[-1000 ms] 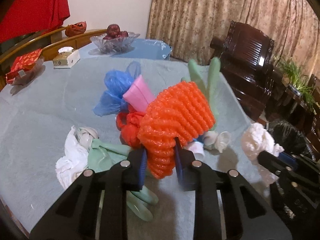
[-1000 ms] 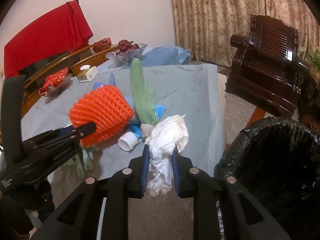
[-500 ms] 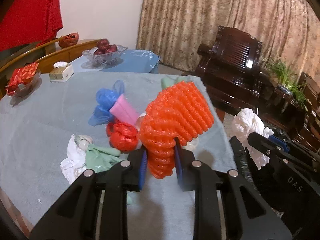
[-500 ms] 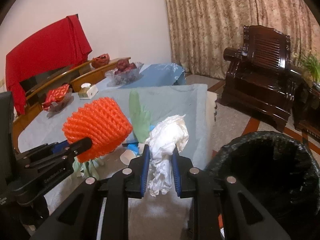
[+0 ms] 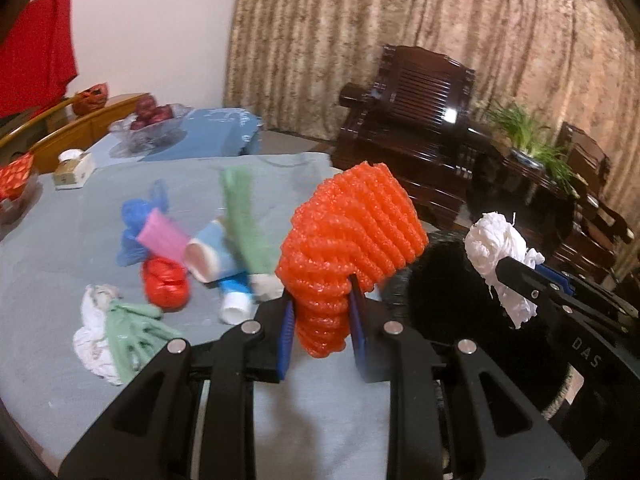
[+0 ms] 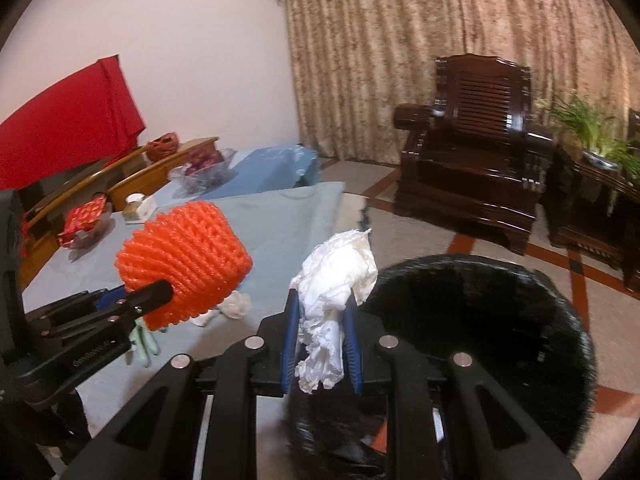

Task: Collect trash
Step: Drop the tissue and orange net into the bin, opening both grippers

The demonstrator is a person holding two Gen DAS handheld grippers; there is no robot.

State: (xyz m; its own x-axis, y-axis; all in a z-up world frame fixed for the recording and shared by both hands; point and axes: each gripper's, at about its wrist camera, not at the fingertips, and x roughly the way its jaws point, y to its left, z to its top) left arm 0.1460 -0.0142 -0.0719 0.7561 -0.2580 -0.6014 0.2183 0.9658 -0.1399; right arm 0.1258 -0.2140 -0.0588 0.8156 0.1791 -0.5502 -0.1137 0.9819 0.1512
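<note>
Both grippers tilted down, loaded.

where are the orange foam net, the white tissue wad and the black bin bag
orange foam net (image 5: 352, 232), left wrist view, on its ribbed side
white tissue wad (image 6: 340, 272), right wrist view, on its upper bulge
black bin bag (image 6: 500, 304), right wrist view, on its inner lining
</note>
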